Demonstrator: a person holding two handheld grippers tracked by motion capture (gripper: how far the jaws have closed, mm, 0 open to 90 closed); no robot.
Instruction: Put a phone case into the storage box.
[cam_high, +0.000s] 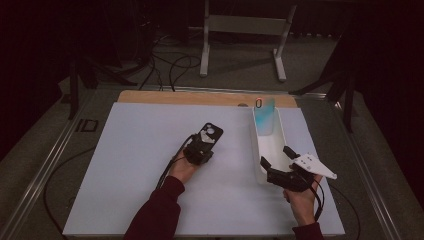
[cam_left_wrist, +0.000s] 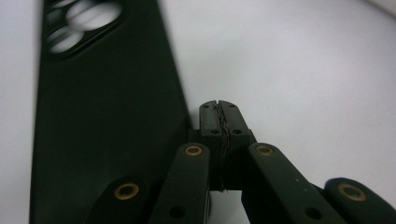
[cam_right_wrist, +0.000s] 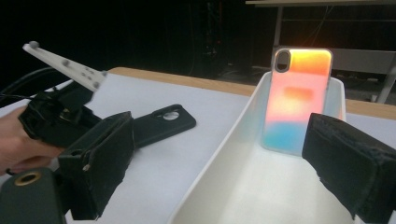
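Black phone case (cam_high: 210, 134) flat on the white table (cam_high: 125, 190), a little left of centre, camera cutout at the far end. Long axis slanted: near end toward the person, far end away and slightly to the right in the high view. In the left gripper view (cam_left_wrist: 107, 140), stretched away from the camera, cutout holes at the top left, blurred.

Left gripper (cam_high: 199, 150) at the near end of the case, jaws clenched pad against pad with nothing between them; seen in the left gripper view (cam_left_wrist: 219, 123), pads pressed together just beside the case's right edge, over bare table. Touching that edge or not: cannot tell.

Right gripper (cam_high: 275, 161) released, jaws spread wide at the near end of the white tray (cam_high: 280, 132), one jaw outside its left wall, the other over the inside (cam_right_wrist: 224, 163).

Tray long and narrow, running away from the person, right of centre. Iridescent phone case (cam_right_wrist: 299, 100) inside, upright against the far wall, camera cutout at the top left, orange above and blue below.
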